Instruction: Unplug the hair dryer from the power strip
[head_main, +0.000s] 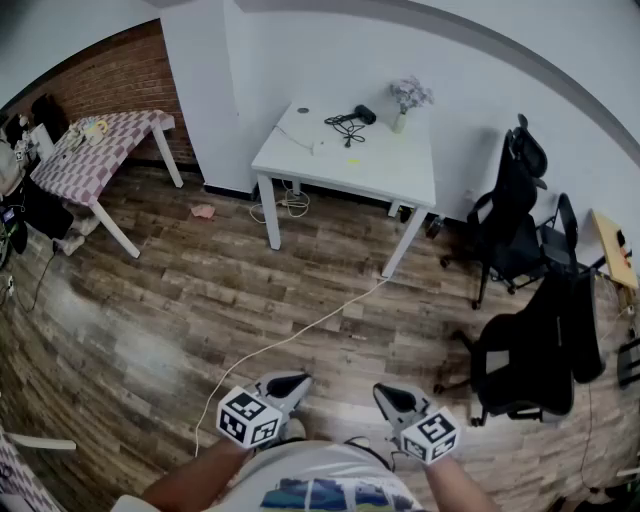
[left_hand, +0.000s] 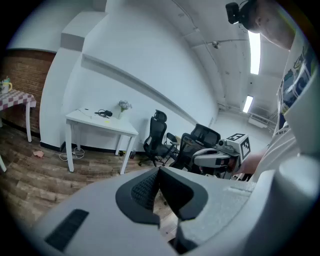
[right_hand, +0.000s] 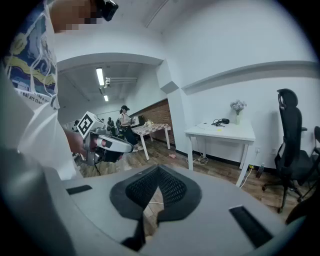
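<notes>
Hair dryer (head_main: 363, 114) lies at the far side of the white counter (head_main: 390, 172), close to the wall and just left of a small vase (head_main: 400, 122), its black cord (head_main: 345, 128) loosely tangled beside it; it looks small and dark, its long axis too small to read, and the power strip cannot be made out. The left gripper (head_main: 287, 384) and right gripper (head_main: 393, 397) sit low by the person's body, both with jaws pressed together on nothing; the hair dryer lies straight ahead, well apart across the floor, the right gripper marginally nearer, so an approach likely comes first.
</notes>
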